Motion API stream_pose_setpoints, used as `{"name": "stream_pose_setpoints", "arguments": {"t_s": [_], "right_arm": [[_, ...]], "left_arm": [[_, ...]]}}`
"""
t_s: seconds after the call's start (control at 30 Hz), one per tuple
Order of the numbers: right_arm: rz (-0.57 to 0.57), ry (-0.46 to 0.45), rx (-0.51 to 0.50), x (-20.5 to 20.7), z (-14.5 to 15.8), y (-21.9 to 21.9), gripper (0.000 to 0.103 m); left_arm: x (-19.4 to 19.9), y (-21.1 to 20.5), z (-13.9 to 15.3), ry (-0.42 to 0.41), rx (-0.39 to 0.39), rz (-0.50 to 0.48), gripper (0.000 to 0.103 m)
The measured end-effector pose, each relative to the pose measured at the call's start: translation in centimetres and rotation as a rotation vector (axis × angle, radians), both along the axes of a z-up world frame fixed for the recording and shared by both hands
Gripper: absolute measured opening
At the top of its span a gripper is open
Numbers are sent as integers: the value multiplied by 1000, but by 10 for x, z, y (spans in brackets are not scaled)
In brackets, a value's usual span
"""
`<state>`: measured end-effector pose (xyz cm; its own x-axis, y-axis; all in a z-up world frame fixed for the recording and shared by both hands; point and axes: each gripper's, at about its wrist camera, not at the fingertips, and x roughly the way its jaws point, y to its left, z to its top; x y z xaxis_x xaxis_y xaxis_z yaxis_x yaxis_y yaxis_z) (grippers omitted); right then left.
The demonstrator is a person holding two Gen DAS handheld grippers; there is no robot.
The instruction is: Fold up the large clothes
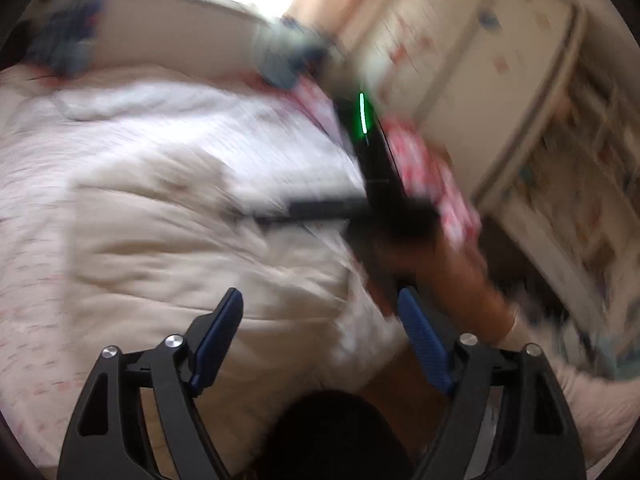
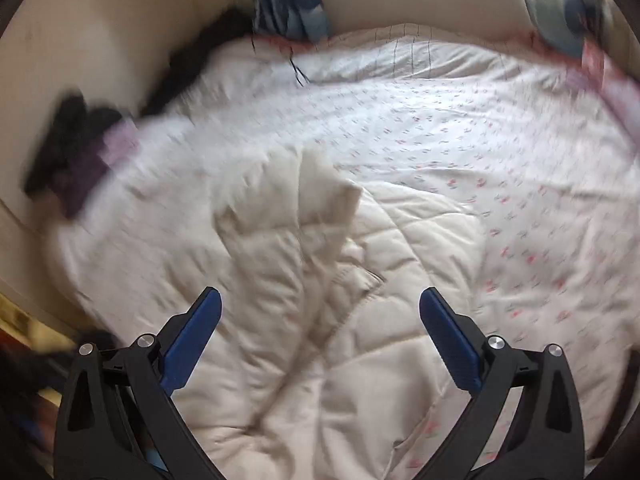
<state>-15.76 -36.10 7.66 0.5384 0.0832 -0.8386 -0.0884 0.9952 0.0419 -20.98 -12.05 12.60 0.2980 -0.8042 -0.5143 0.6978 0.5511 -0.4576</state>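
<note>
My left gripper (image 1: 320,312) stands with its jaws spread wide and nothing between them; the blue pads (image 1: 420,336) show clean on both sides, apart from the cloth below. My right gripper (image 2: 320,312) is likewise spread, empty, hanging above the cream quilted coat (image 2: 360,280); I touch none of it. The coat lies crumpled on the near part of the bed (image 2: 520,152), one puffy fold standing up toward the far left of the heap, the rest spilling toward me between my right fingers. From my left wrist the same coat (image 1: 180,232) shows as a pale padded mass on the near left, much blurred. The bed's cover is white with small pink marks, stretching far and right. To the right in my left view the other black tool (image 1: 376,168) with a green light crosses the frame, held by a hand (image 1: 452,280) near the bed's right edge; a pale wardrobe (image 1: 520,100) stands far right. Dark clothes (image 2: 76,148) sit at the bed's left edge; striped blue cloth (image 2: 292,4) lies at the far end.
</note>
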Motion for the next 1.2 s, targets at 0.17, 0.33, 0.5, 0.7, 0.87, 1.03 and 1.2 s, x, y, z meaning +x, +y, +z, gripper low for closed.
{"name": "stream_pose_setpoints", "arguments": {"t_s": [0.17, 0.33, 0.5, 0.7, 0.87, 1.03, 1.2], "right_arm": [[-104, 101, -70, -14, -72, -34, 96], [-141, 31, 78, -41, -60, -61, 96], [-133, -169, 117, -32, 4, -50, 96], [-207, 28, 207, 20, -109, -64, 96], [-251, 38, 225, 10, -94, -78, 96], [-260, -37, 11, -6, -77, -52, 96], [-325, -73, 32, -14, -93, -55, 96]], "left_arm": [[69, 49, -28, 45, 69, 290, 85], [90, -3, -102, 110, 272, 227, 85], [76, -33, -101, 12, 344, 236, 86], [77, -40, -98, -30, 357, 178, 85], [109, 19, -94, 272, 88, 215, 85], [148, 50, -133, 523, -6, 258, 87], [157, 11, -165, 619, 13, 173, 97]]}}
